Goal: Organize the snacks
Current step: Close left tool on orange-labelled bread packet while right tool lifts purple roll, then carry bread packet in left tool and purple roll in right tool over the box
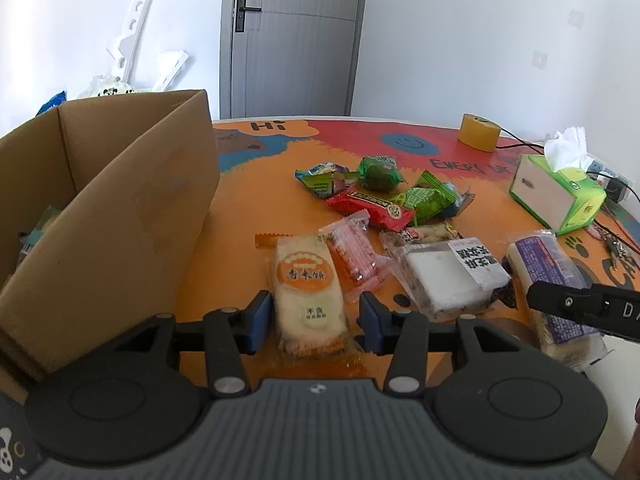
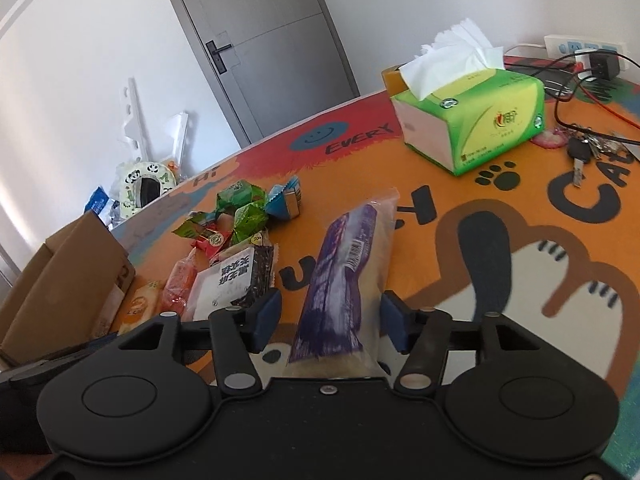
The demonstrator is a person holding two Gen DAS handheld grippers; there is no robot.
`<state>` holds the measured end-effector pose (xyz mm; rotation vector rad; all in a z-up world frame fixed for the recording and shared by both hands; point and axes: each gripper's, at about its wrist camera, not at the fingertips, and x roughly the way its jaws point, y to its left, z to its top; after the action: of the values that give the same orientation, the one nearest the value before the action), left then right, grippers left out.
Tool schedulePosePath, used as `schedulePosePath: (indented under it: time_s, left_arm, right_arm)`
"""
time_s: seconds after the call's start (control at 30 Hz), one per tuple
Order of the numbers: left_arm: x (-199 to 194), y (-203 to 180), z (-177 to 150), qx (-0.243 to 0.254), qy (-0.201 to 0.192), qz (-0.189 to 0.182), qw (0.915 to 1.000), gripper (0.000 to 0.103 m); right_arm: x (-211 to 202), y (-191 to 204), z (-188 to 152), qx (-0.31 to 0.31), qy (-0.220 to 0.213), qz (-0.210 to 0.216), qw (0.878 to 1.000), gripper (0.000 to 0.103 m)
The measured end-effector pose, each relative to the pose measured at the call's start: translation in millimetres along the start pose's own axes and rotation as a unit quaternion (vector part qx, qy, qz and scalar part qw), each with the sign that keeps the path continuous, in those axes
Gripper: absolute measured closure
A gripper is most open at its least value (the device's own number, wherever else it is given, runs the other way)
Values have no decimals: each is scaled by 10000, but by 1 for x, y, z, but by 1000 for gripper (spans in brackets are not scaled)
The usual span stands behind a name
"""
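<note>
The left gripper (image 1: 312,320) straddled the rice cracker (image 1: 308,296), jaws part open with gaps either side, gripping nothing; the box (image 1: 120,208) stood to its left. The right gripper (image 2: 330,320) likewise bracketed the purple pack (image 2: 344,280) without touching. Closing off-centre risked pinching only slippery wrapper, so either packet might slide free.

White walls (image 1: 480,40) flank a closed grey door (image 1: 296,36).
</note>
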<state>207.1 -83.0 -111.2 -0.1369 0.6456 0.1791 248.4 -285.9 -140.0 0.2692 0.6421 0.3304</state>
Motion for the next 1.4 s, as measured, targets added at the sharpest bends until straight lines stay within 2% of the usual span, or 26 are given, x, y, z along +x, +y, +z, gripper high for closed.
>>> schedulePosePath:
  time_s: [0.13,0.17,0.3,0.33,0.37,0.43,0.57,0.97,1.4]
  left_arm:
    - [3,-2,-1,41,-37,2,10000,58]
    - [3,-3,-1,62,-49,7,10000,63]
    - [0,-3,-2,152,-60,-38,9999,68]
    - [-1,-4,-3,204,-59,-63,9998,68]
    - [-2,-4,-3,219,-55,-94,9997,68]
    - [-7,-3,-4,205,-58,-168,9996,69]
    - [-19,-3,-5,223,-138,-285,9992,69]
    - [-60,7,4,134,-503,-461,9976,69]
    - [-102,28,25,38,-970,-490,9941,69]
  right_arm:
    - [4,6,1,-151,-14,-29,9999,39]
    - [5,8,1,-202,-17,-50,9998,38]
    - [5,10,-1,-297,-17,-102,9995,37]
    - [5,11,-2,-323,-15,-139,9994,40]
    - [4,13,-3,-410,-11,-241,9989,51]
    - [3,14,-3,-470,25,-288,9985,65]
    - [-7,14,-8,-350,11,-98,9993,71]
    - [-43,28,-3,-189,-346,155,9991,73]
    - [-67,74,10,-346,-697,618,9950,73]
